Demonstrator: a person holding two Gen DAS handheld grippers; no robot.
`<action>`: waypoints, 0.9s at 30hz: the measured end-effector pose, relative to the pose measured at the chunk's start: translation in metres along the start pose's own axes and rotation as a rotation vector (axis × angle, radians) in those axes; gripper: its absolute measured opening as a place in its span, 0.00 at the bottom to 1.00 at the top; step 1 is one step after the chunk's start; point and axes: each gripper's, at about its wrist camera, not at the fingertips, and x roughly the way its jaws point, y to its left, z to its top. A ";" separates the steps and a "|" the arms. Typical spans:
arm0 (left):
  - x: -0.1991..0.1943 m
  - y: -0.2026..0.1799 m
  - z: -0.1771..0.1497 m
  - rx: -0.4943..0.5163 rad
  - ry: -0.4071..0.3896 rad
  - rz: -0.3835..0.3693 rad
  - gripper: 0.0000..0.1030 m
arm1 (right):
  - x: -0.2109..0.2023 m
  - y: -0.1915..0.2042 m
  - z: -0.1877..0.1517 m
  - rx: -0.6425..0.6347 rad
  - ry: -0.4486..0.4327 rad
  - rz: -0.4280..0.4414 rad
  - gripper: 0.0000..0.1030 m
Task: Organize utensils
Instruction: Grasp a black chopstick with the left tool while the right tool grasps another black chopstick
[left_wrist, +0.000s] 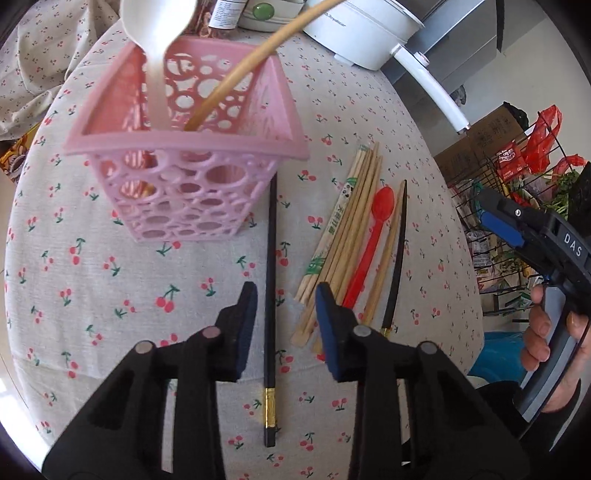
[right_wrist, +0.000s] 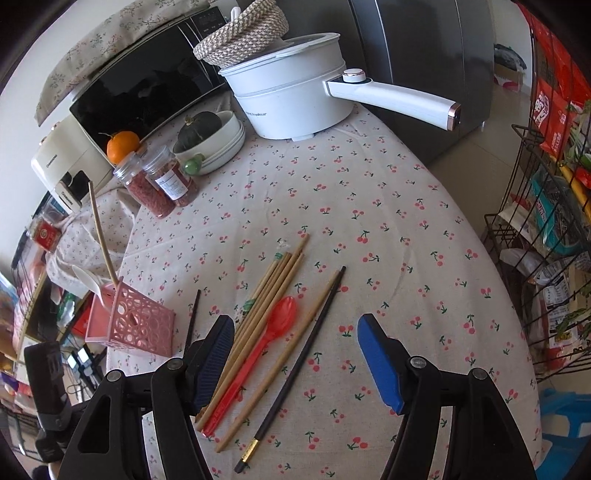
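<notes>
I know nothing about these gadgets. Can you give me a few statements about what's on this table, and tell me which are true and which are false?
1. The pink basket already holds a white spoon. True.
2. The red spoon stands in the basket. False: it lies on the tablecloth among wooden chopsticks.
3. The left gripper is open, astride a black chopstick. True.
4. The right gripper grips the white pot. False: it is open, holding nothing.

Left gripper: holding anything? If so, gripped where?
Nothing held. Left gripper is open, straddling the black chopstick on the tablecloth, pads apart from it. Right gripper open too.
</notes>
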 end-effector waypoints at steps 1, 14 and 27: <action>0.004 -0.004 0.000 0.020 -0.007 0.015 0.27 | 0.000 -0.001 0.000 0.001 0.000 -0.001 0.69; 0.016 -0.009 -0.003 0.101 0.096 0.145 0.07 | 0.013 -0.010 -0.003 0.027 0.064 0.002 0.69; 0.019 -0.009 0.006 0.114 0.112 0.149 0.09 | 0.022 -0.007 -0.005 0.042 0.101 0.021 0.69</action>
